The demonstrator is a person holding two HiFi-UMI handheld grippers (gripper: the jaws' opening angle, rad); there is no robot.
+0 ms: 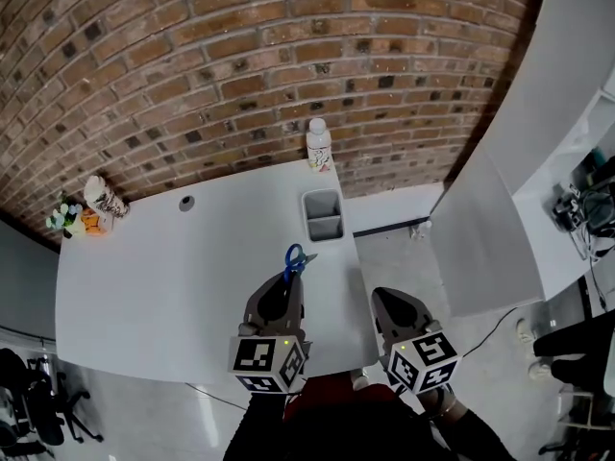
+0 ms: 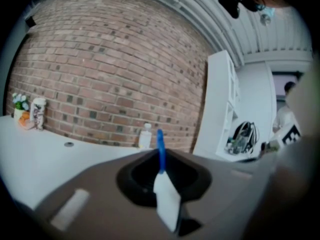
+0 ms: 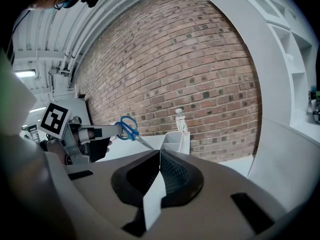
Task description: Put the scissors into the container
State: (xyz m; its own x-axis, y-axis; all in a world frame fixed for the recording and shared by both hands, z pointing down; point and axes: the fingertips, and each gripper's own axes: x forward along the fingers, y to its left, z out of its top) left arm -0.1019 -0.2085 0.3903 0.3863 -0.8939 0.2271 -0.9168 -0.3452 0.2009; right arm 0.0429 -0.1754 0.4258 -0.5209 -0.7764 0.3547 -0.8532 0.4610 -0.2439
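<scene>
**Scissors held in left gripper, short of container**

Near: right gripper has its jaws together with nothing between them. The left gripper clamps the blue scissors by the handles above the worktop. The blades point toward the grey container, which stands apart beyond them. A bottle stands behind the container.

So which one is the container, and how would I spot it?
Look at the white table against the brick wall. Near its far right corner, just in front of the white bottle, sits the container: a squat grey open box split into two compartments.
</scene>
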